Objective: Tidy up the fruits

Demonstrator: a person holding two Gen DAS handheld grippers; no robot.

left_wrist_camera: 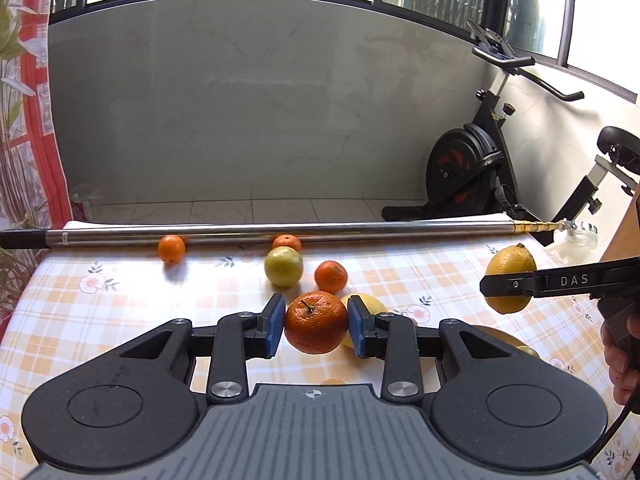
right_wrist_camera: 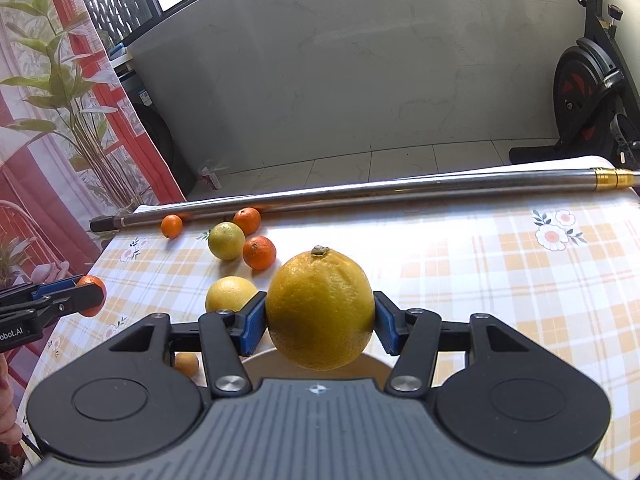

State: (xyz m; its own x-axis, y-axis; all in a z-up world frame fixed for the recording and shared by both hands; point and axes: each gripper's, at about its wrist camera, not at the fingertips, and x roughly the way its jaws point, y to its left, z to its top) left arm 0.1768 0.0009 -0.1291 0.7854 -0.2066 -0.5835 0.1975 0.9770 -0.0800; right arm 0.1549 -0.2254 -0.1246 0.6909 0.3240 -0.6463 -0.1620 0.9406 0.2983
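My left gripper (left_wrist_camera: 316,326) is shut on an orange tangerine (left_wrist_camera: 316,322), held above the checked tablecloth (left_wrist_camera: 120,312). My right gripper (right_wrist_camera: 320,318) is shut on a large yellow lemon (right_wrist_camera: 320,308), its stem end up; the same lemon (left_wrist_camera: 510,278) shows at the right of the left wrist view. On the cloth lie a green-yellow citrus (left_wrist_camera: 283,266), several small tangerines (left_wrist_camera: 331,276) and a second yellow lemon (right_wrist_camera: 230,294). A pale plate rim (right_wrist_camera: 256,360) peeks out under the held lemon.
A long metal pole (left_wrist_camera: 280,230) lies across the table's far edge, with two tangerines against it. An exercise bike (left_wrist_camera: 480,168) stands on the floor at the right. A small orange fruit (right_wrist_camera: 186,363) sits near the plate. A curtain (left_wrist_camera: 28,120) hangs at the left.
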